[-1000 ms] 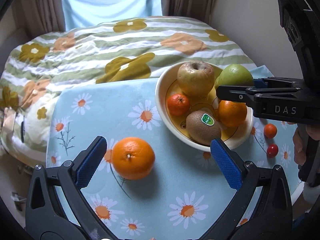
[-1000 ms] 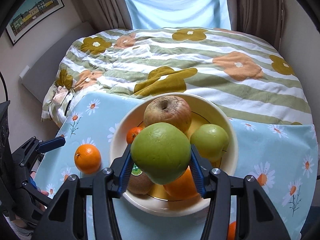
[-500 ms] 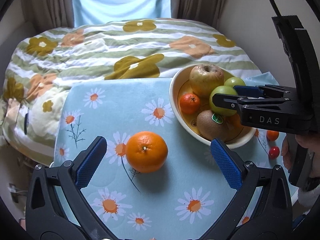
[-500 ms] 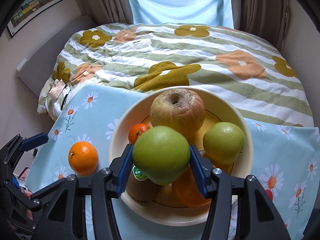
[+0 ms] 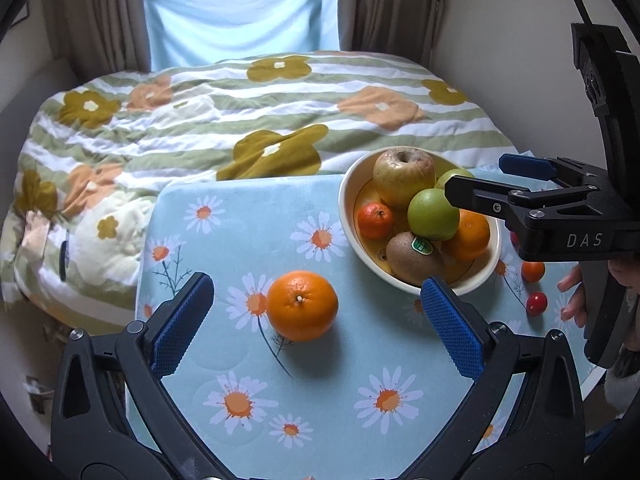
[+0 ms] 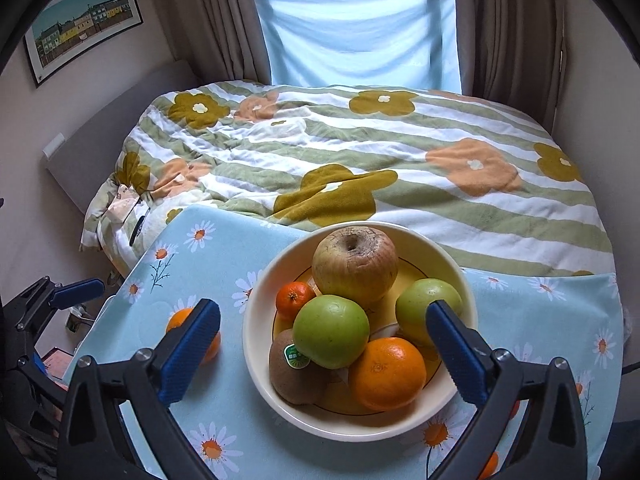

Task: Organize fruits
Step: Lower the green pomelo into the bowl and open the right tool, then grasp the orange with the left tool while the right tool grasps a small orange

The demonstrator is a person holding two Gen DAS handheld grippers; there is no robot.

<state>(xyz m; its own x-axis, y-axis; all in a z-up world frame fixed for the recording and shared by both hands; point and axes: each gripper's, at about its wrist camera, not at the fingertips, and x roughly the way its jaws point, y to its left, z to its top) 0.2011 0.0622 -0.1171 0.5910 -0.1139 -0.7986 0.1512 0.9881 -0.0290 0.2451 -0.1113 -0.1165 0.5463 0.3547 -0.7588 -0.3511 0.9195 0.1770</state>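
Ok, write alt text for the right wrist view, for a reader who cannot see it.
A cream bowl on a daisy-print tablecloth holds a wrinkled apple, two green apples, a kiwi, an orange and a mandarin. The right gripper hangs above with jaws opening, holding nothing. A floral bed lies beyond.

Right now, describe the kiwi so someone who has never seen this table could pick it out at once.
Find the cream bowl on the daisy-print tablecloth at the foot of the bed. The kiwi lies at the bowl's near left side, tucked under a green apple and beside an orange. It is the only brown, fuzzy fruit, and it carries a small green sticker.
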